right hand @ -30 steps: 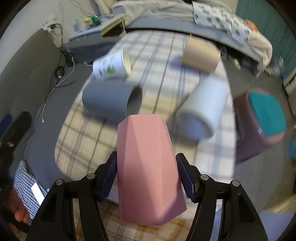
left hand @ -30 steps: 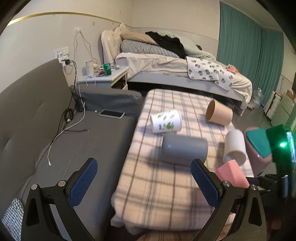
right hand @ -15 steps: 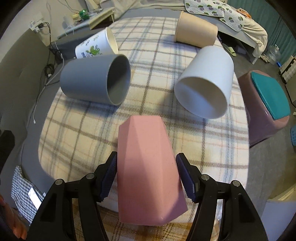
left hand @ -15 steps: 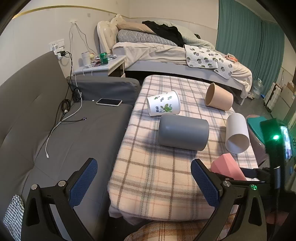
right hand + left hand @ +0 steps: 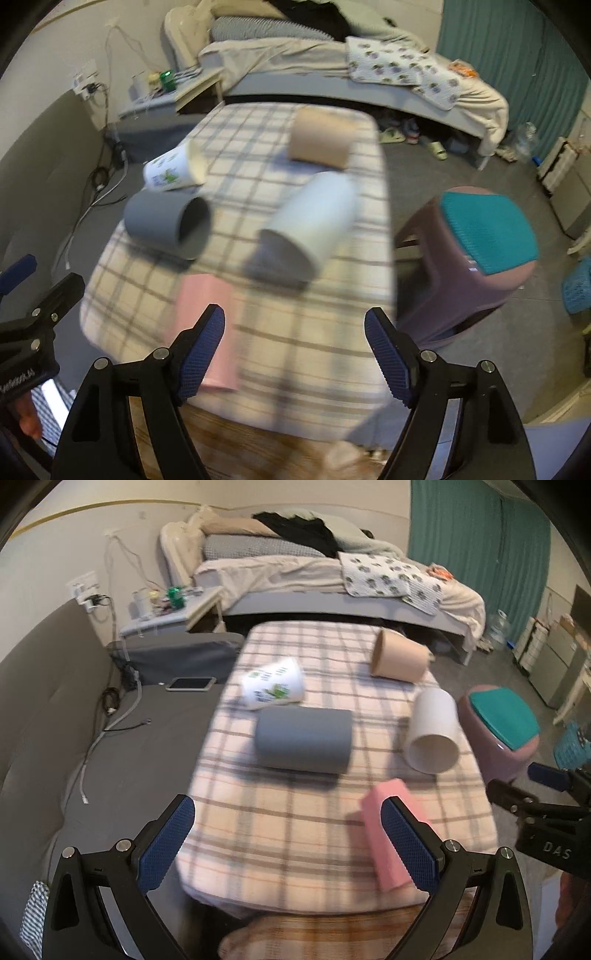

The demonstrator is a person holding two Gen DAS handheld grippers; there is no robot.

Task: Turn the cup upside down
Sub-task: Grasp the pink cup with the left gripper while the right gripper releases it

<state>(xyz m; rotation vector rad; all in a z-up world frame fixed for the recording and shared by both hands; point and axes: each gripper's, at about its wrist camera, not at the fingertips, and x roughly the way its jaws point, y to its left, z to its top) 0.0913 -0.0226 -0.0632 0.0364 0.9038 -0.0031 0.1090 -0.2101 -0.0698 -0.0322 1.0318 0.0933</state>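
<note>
A pink faceted cup (image 5: 384, 834) stands upside down near the front edge of the plaid-covered table (image 5: 295, 812); it also shows in the right wrist view (image 5: 207, 317). My right gripper (image 5: 295, 354) is open and empty, just right of and behind the pink cup. My left gripper (image 5: 288, 845) is open and empty over the table's front edge, its right finger in front of the pink cup. A grey cup (image 5: 303, 738), a white cup (image 5: 434, 734), a beige cup (image 5: 400, 657) and a printed paper cup (image 5: 275, 686) lie on their sides.
A grey sofa (image 5: 122, 746) with a phone (image 5: 190, 683) and cables lies left of the table. A purple stool with a teal top (image 5: 476, 258) stands right of it. A bed (image 5: 332, 576) and a nightstand are behind.
My right gripper has opened and let go of the pink cup, which now stands upside down on the table. The right gripper has drawn back to the right. The left gripper shifted slightly.
</note>
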